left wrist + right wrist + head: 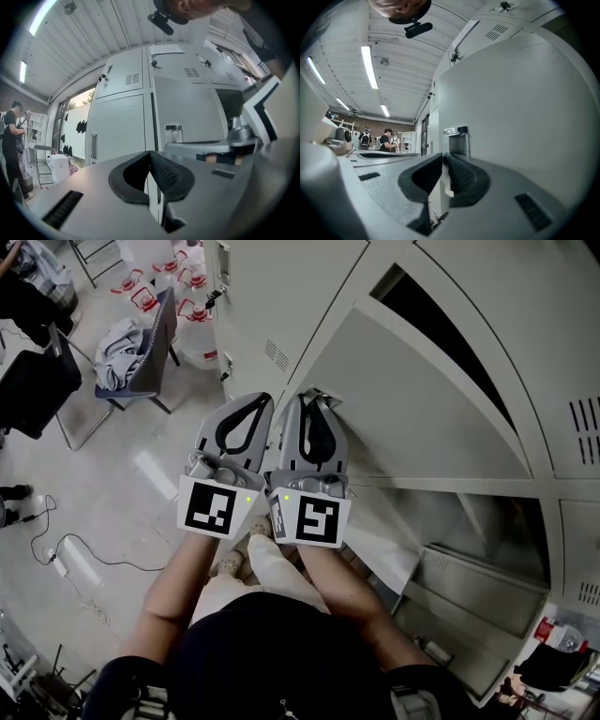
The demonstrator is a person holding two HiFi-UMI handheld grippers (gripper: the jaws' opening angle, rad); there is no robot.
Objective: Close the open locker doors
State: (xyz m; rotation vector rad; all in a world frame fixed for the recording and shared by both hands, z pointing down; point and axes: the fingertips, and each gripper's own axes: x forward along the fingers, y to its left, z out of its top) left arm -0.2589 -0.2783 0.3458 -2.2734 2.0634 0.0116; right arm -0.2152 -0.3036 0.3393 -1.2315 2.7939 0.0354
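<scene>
step: push the open locker door [412, 409] shut | left gripper [150, 153]: fingers together, empty | right gripper [442, 156]: fingers almost together, nothing gripped | door: 1 o'clock of both, edge near tips | advice: press near free edge, steadily

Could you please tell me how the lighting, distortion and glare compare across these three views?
Head view: soft, even light; strong fisheye that bows the straight edges of the locker door; a glare streak on the floor. Left gripper view: dark round vignette at the corners; the bright opening at the left is washed out. Right gripper view: same vignette; the ceiling strip lights flare to white.
</scene>
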